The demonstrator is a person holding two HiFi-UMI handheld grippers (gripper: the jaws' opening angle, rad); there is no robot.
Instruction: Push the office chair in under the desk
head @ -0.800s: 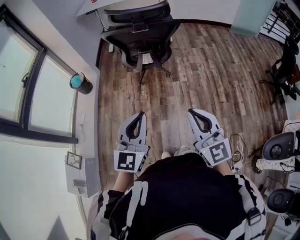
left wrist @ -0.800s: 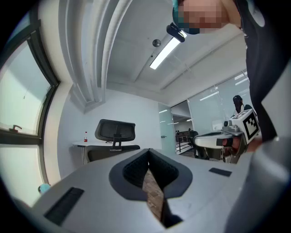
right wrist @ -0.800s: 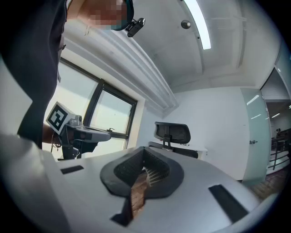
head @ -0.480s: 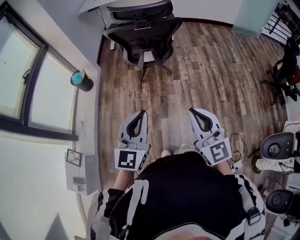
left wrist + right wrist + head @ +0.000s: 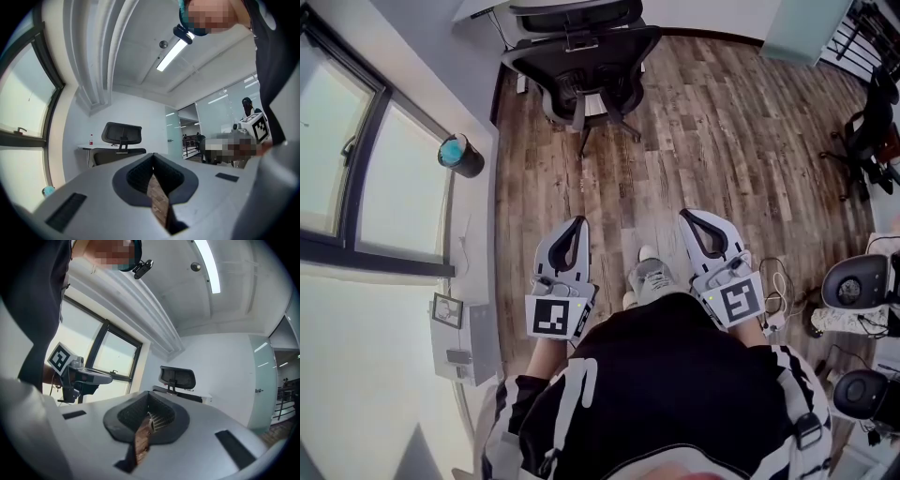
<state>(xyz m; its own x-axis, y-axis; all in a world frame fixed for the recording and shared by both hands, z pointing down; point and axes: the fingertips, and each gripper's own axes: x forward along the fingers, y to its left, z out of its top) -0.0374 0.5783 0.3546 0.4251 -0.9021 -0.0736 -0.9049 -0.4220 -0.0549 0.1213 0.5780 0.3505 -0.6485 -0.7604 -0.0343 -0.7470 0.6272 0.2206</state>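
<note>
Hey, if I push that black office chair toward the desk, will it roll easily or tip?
The office chair probably rolls easily: its star base sits on smooth wood floor. Pushed high on the tall backrest, it may swivel or tilt rather than glide straight.

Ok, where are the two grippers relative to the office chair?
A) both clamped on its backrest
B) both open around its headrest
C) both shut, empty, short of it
C: the left gripper and right gripper hang over the wooden floor, apart from the office chair, jaws together with nothing between them.
</note>
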